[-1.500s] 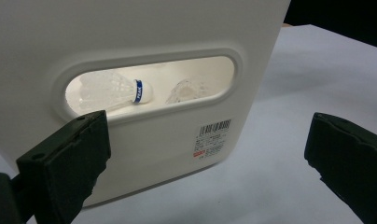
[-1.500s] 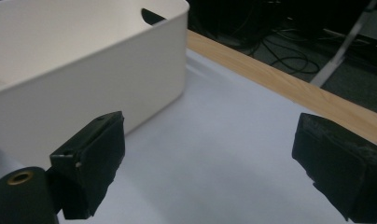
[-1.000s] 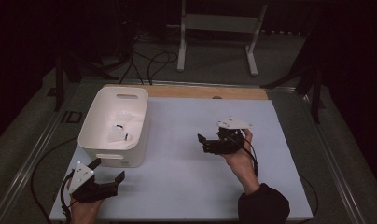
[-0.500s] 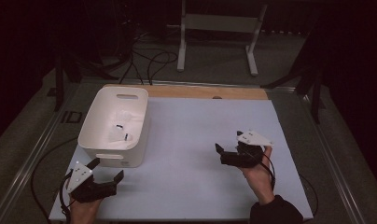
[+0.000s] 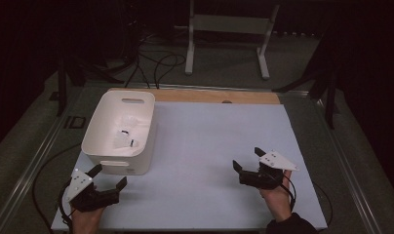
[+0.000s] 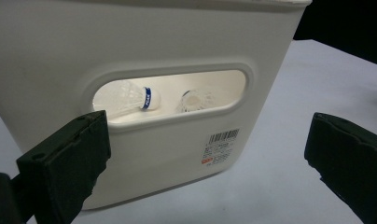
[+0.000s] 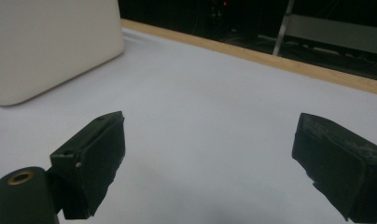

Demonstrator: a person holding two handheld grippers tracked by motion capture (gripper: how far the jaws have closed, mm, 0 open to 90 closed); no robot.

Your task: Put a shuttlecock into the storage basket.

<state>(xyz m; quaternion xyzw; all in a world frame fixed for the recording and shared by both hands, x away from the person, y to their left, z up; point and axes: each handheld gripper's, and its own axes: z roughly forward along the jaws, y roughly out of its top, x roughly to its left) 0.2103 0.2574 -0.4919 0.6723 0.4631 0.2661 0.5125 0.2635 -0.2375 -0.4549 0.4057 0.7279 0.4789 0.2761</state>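
Fingers of both your grippers stand spread wide with nothing between them. Your left gripper sits at the near left corner of the table, low over the white sheet, its jaws parted and aimed at the near end wall of the white bin. Your left hand holds it from below the table edge in the high view. From the left gripper view, the left gripper faces the white bin close up, the wall just beyond the jaw tips and not touched. Through the handle slot in that wall you can see two shuttlecocks lying inside: one shuttlecock with a blue band on its side at the left of the slot, and a second shuttlecock beside it with its cork end toward the camera. A barcode label is stuck on the wall under the slot, toward the right. In the high view, white items rest on the bin floor; their detail cannot be made out there.

Your right gripper is at the near right of the table, well apart from the bin, jaws parted and pointing left across the bare sheet. Your right hand grips it from behind. From the right gripper view, the right gripper looks along the sheet with a corner of the bin at upper left and the wooden table edge across the far side.
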